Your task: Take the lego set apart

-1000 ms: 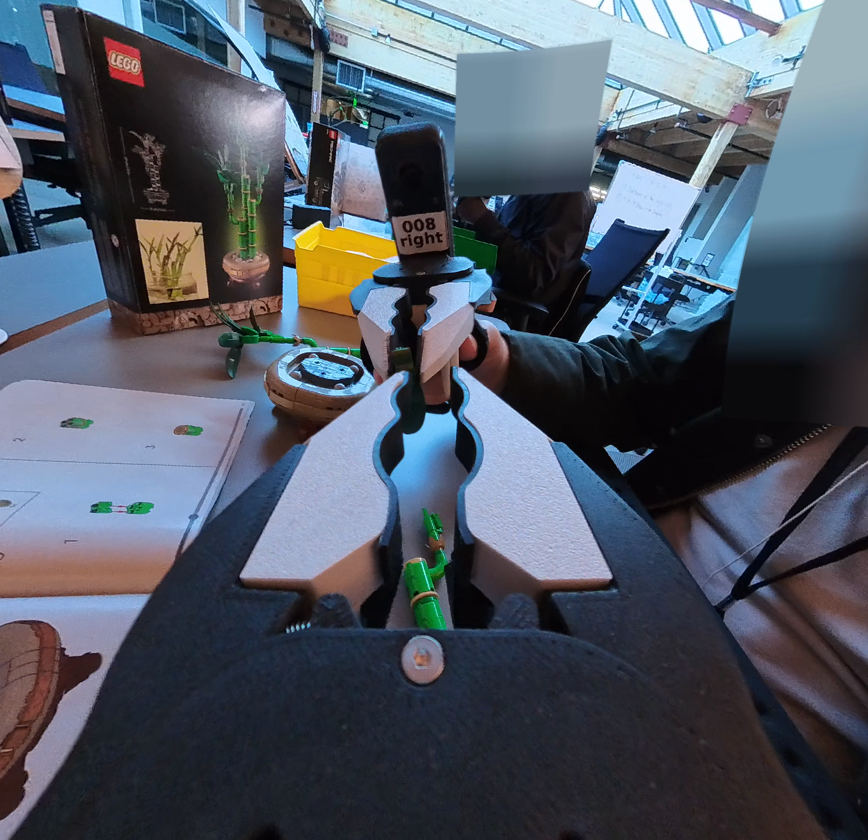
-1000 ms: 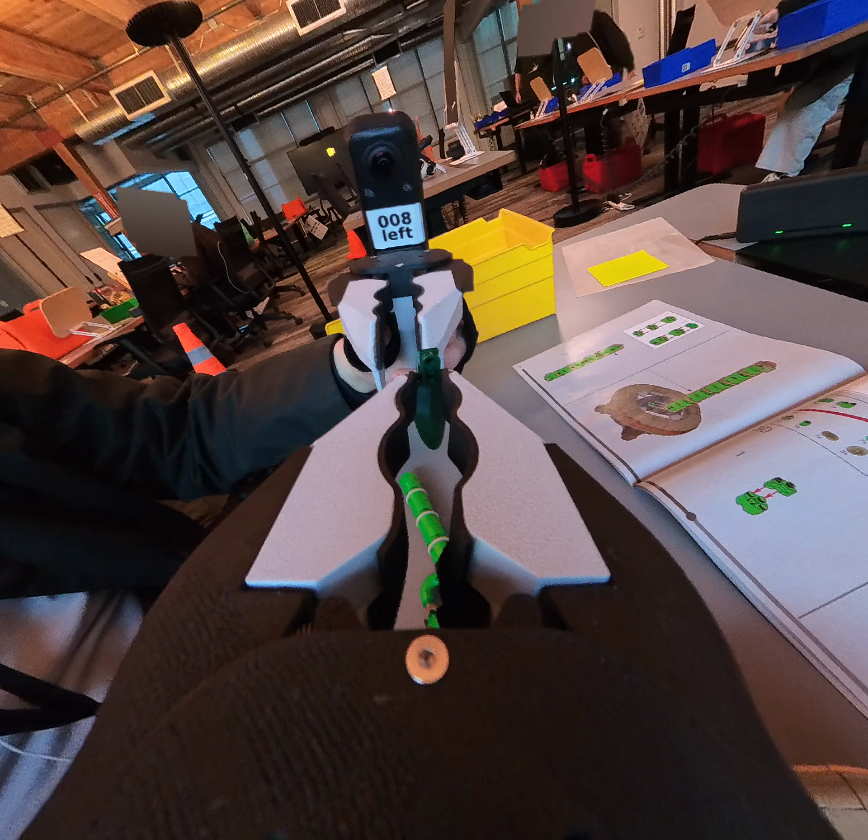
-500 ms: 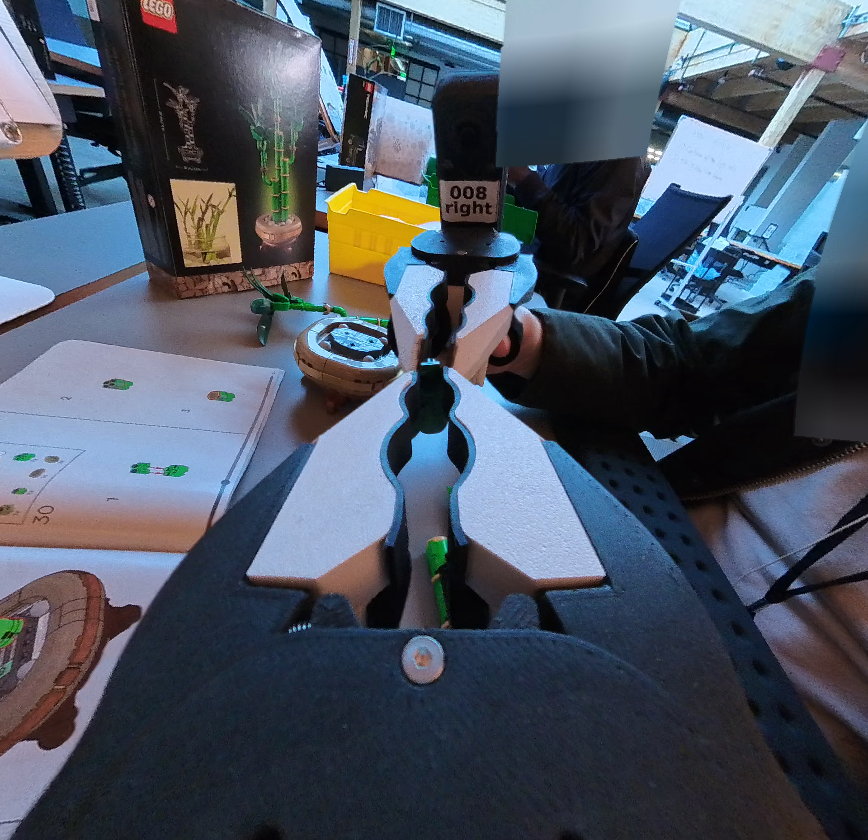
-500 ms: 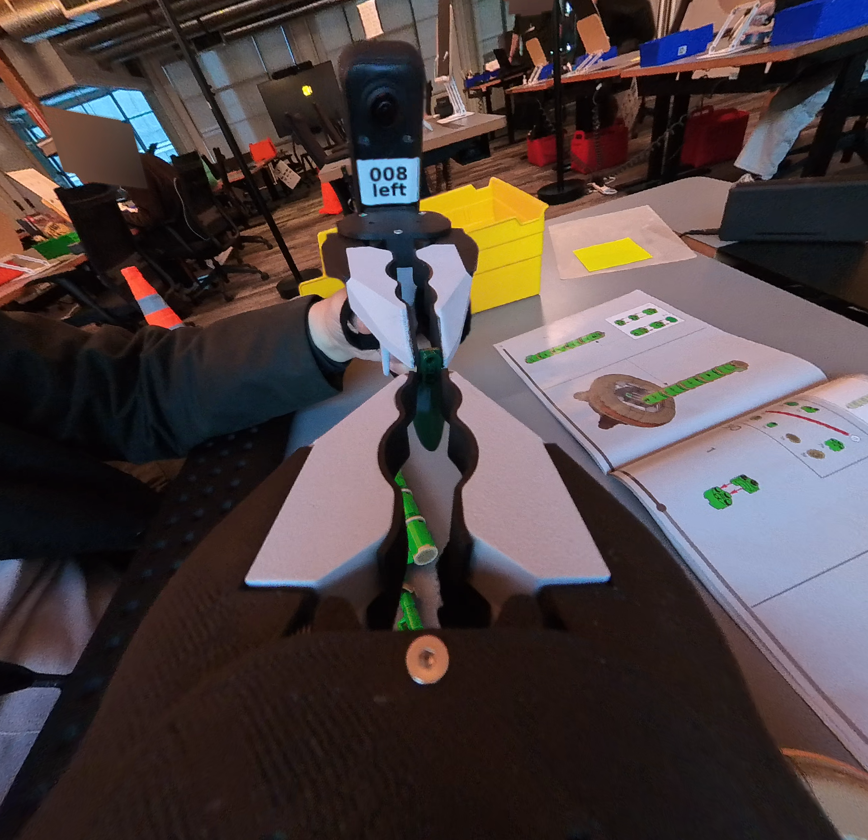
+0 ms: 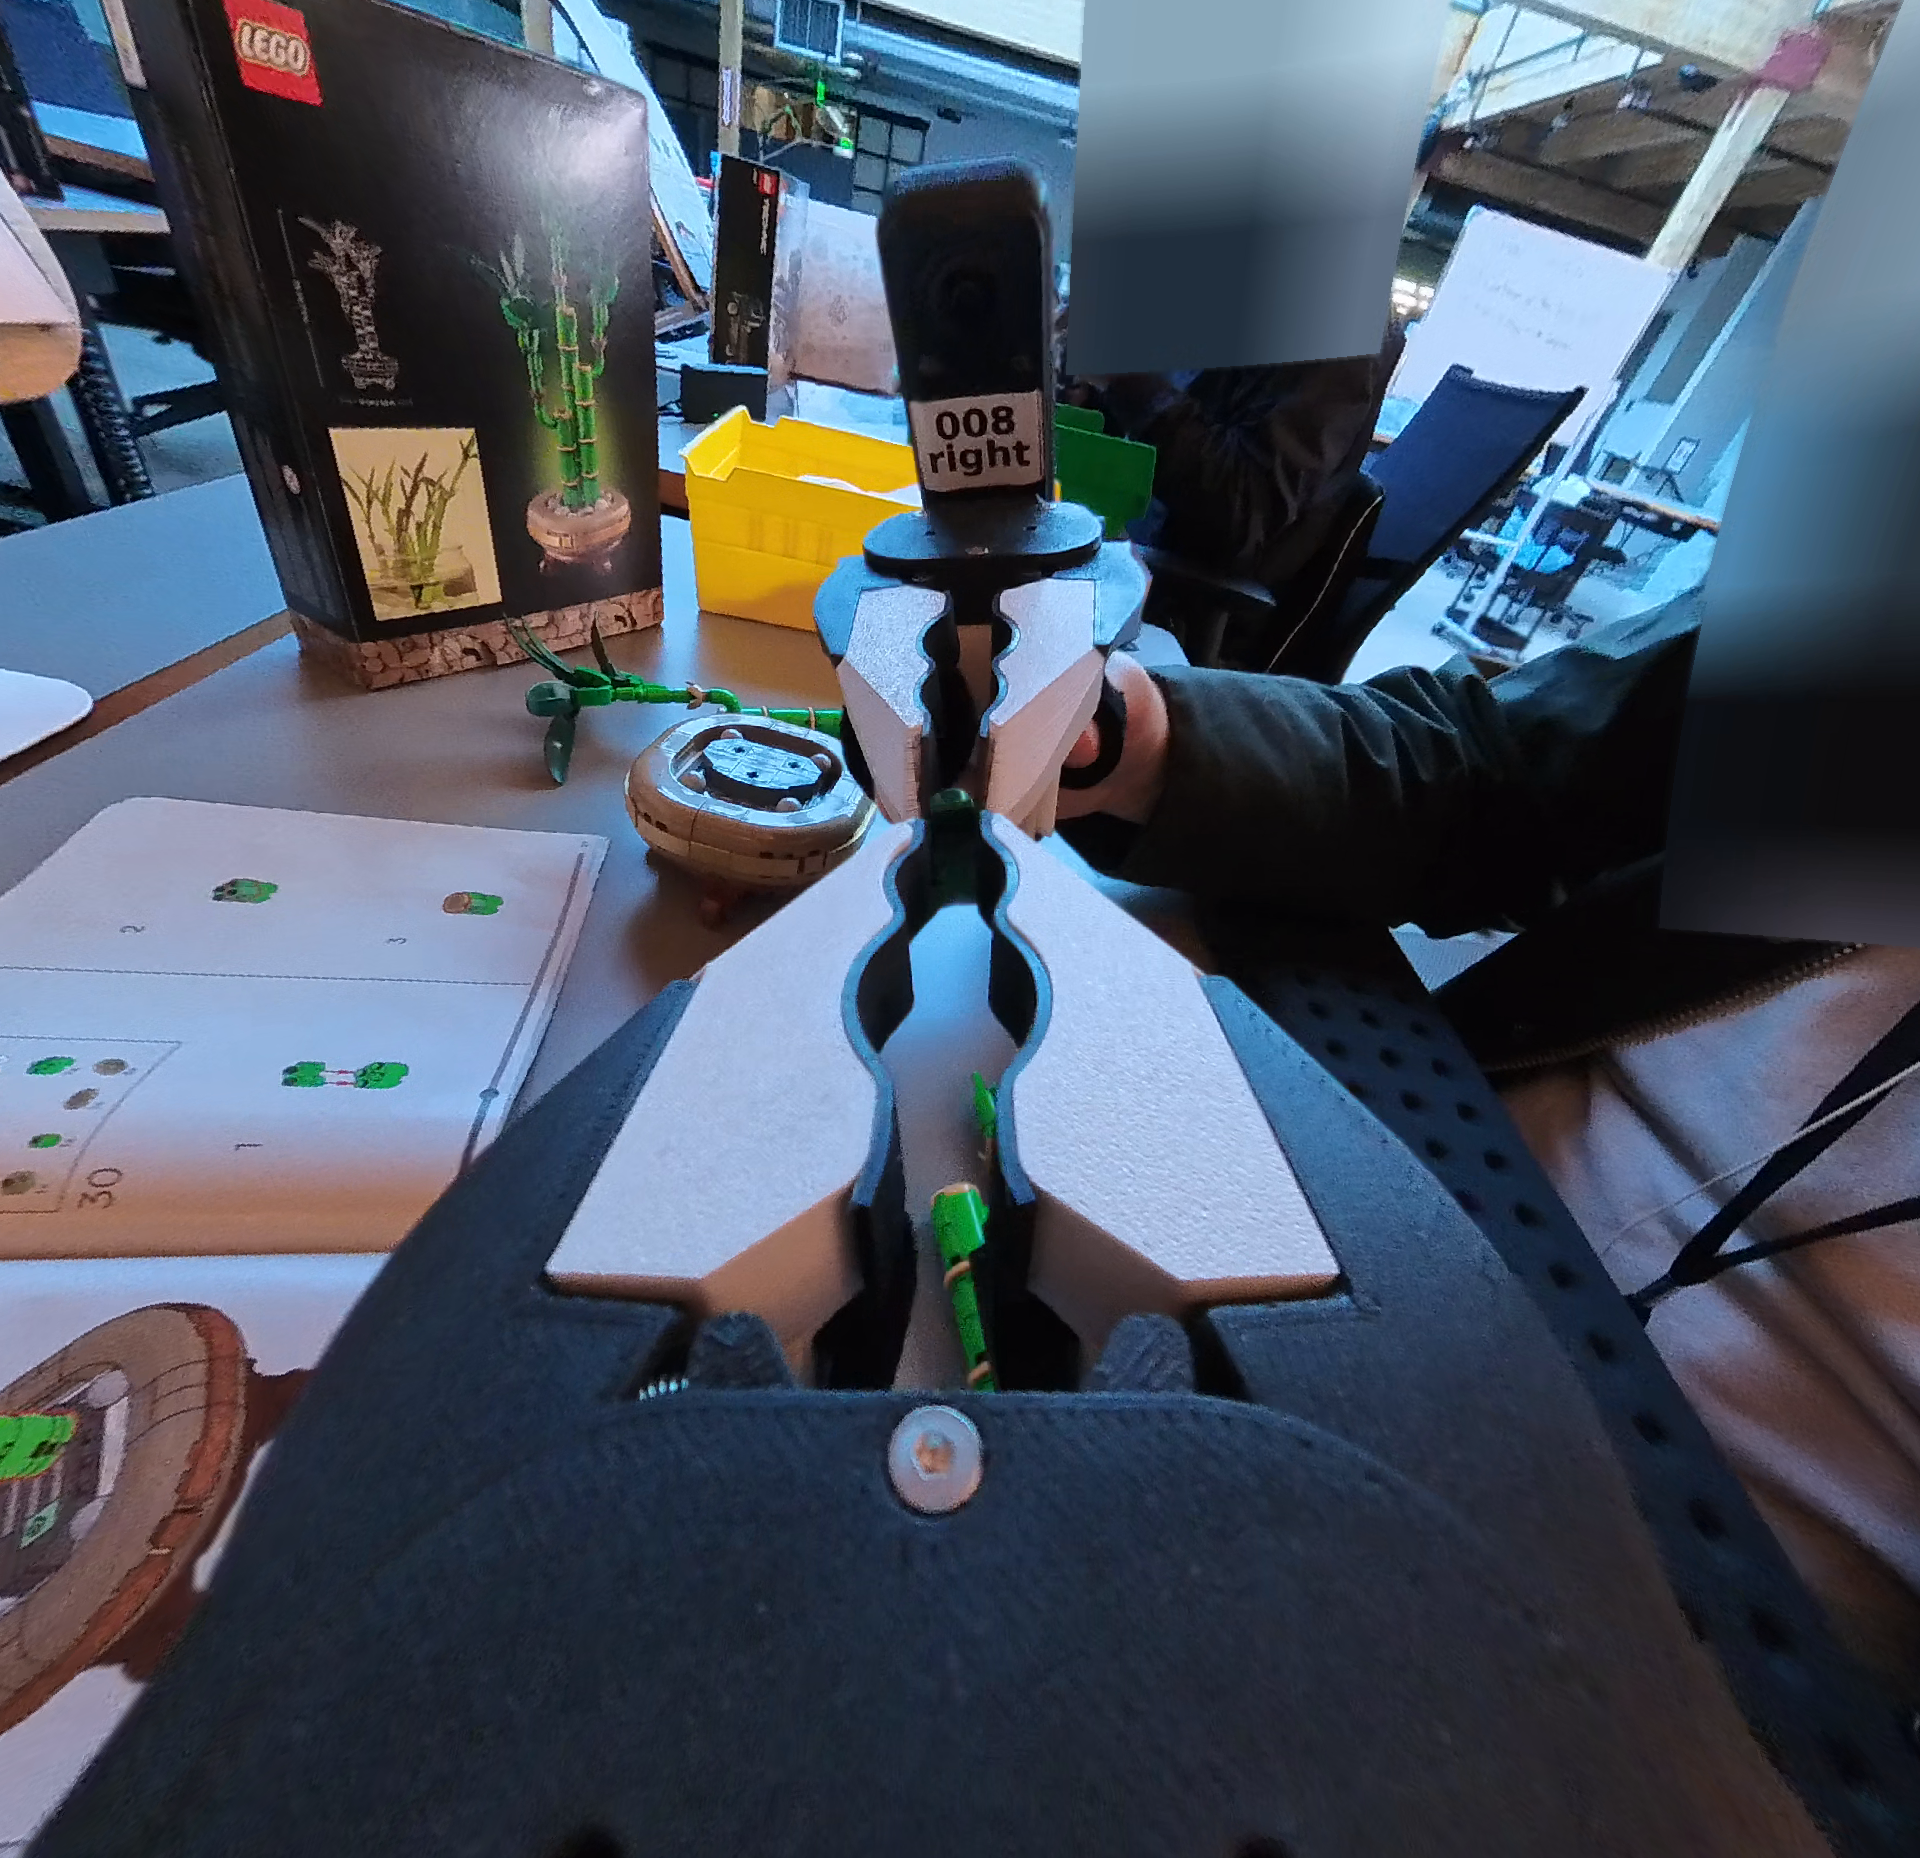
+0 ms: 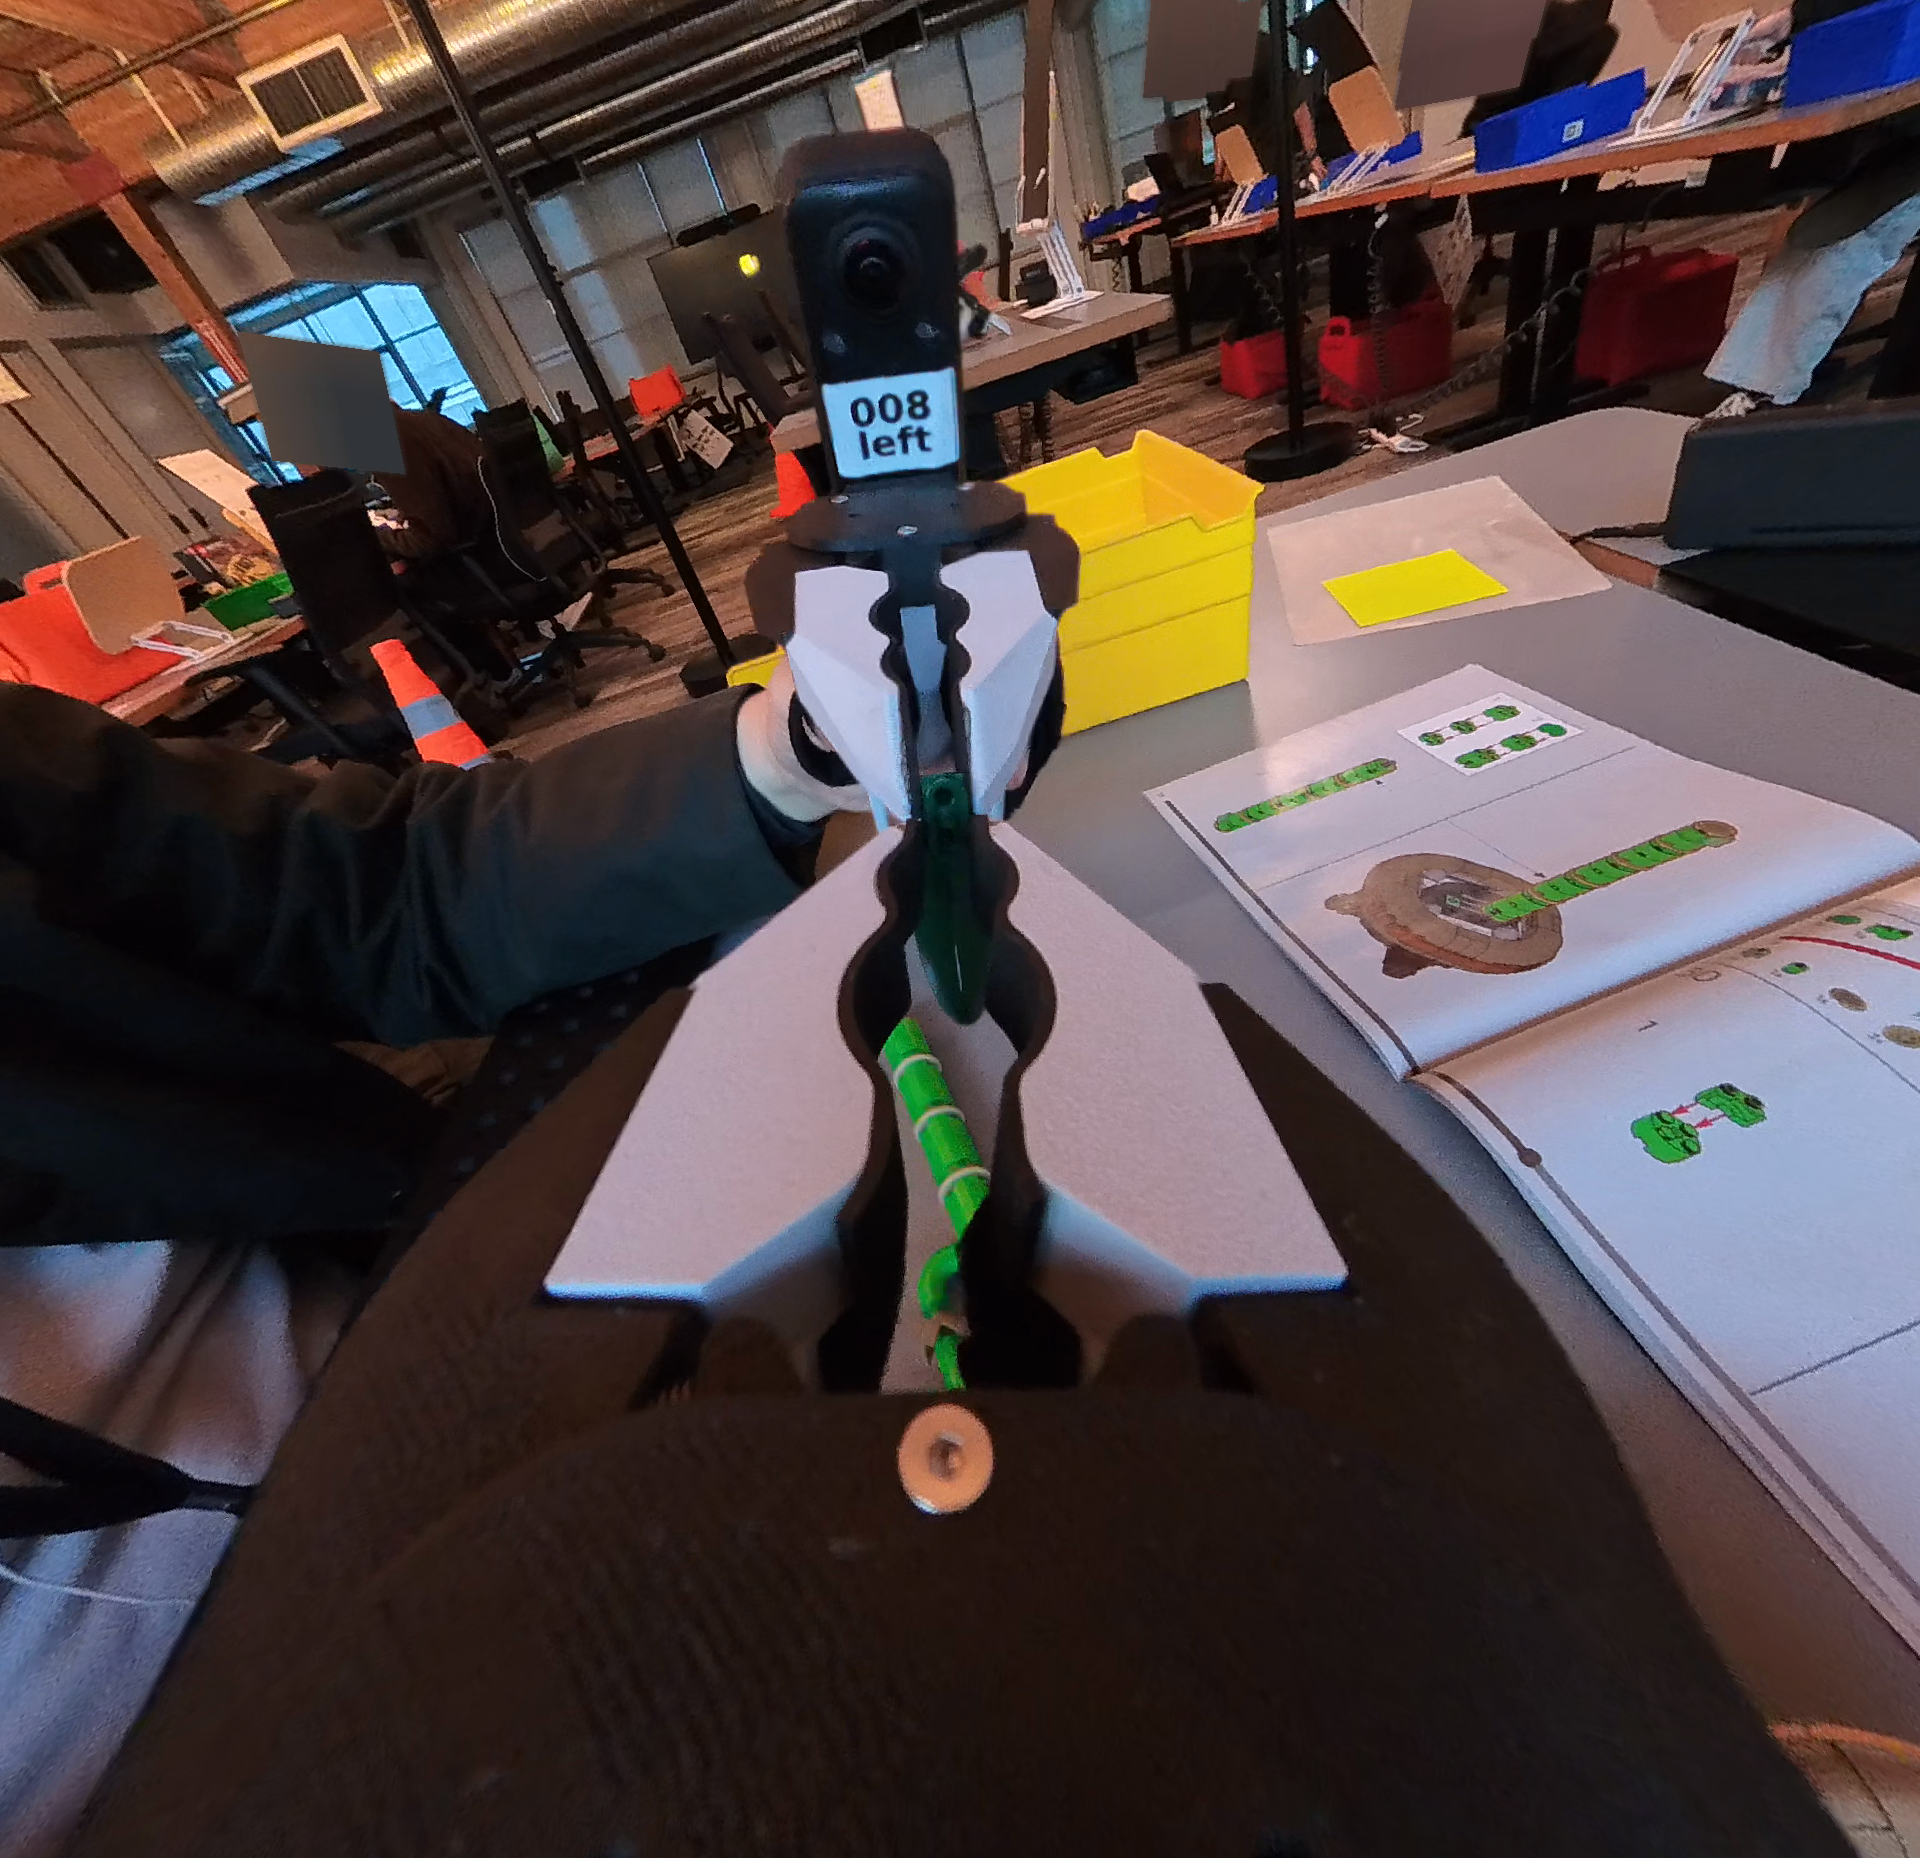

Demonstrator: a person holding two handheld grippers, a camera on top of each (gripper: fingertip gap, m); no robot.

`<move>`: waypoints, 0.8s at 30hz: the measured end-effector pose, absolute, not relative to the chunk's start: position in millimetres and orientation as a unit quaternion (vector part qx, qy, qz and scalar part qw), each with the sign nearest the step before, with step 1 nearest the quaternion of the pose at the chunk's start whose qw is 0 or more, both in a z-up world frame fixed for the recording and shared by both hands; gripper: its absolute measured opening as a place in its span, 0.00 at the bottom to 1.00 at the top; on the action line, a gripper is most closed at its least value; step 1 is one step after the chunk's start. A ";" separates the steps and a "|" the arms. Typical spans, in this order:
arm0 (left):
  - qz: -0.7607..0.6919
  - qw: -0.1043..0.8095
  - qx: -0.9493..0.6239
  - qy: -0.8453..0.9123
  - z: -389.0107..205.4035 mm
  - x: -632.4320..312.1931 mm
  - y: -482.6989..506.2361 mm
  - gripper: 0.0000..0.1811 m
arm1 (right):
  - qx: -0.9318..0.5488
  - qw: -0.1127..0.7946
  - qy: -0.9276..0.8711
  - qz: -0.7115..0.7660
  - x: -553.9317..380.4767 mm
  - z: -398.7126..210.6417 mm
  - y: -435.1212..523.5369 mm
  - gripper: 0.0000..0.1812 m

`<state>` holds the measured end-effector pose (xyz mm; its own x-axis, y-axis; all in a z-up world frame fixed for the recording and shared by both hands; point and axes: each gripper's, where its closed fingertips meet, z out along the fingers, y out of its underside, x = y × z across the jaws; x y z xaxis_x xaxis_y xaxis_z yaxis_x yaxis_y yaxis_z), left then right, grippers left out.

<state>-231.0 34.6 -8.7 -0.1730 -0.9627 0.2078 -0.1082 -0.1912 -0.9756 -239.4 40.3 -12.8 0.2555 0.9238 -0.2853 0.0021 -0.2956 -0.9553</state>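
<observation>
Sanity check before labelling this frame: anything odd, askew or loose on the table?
Nothing damaged or spilled. One leafy bamboo stalk lies flat on the table beside the round brown base, not planted in it, which fits a teardown. Both tongs, left and right, pinch one dark green leaf piece tip to tip.

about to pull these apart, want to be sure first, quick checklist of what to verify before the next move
1. Left gripper shut on the dark green plastic leaf piece: ok.
2. Right gripper shut on the same leaf: ok.
3. Bright green segmented bamboo stalk hanging free under the grippers: ok.
4. Leaf's joint to the stalk: cannot tell.
5. Round tan lego pot base clear of both grippers: ok.
</observation>
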 end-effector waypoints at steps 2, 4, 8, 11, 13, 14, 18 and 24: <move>-0.565 0.380 -0.520 0.515 -6.3 -232.2 34.6 0.03 | -0.638 0.466 -0.353 0.501 -240.1 -10.1 40.4 0.04; -0.566 0.379 -0.518 0.517 -4.4 -232.7 33.5 0.03 | -0.636 0.465 -0.349 0.508 -240.4 -8.0 39.2 0.04; -0.561 0.383 -0.518 0.519 -2.0 -233.3 33.5 0.03 | -0.636 0.467 -0.339 0.513 -240.2 -5.0 39.5 0.03; -0.555 0.384 -0.521 0.522 -1.6 -233.2 33.6 0.03 | -0.638 0.465 -0.336 0.514 -239.7 -4.4 39.7 0.03; -0.555 0.383 -0.521 0.523 -1.6 -233.3 33.1 0.03 | -0.638 0.465 -0.338 0.513 -239.5 -4.1 39.3 0.03; -0.556 0.382 -0.522 0.523 -1.6 -233.2 33.3 0.03 | -0.638 0.465 -0.338 0.513 -239.5 -4.1 39.5 0.03; -0.552 0.380 -0.524 0.526 -1.3 -233.3 33.2 0.03 | -0.639 0.465 -0.338 0.512 -239.0 -3.4 39.4 0.03; -0.545 0.382 -0.524 0.531 3.1 -231.9 30.5 0.03 | -0.633 0.468 -0.339 0.515 -237.0 1.6 37.1 0.03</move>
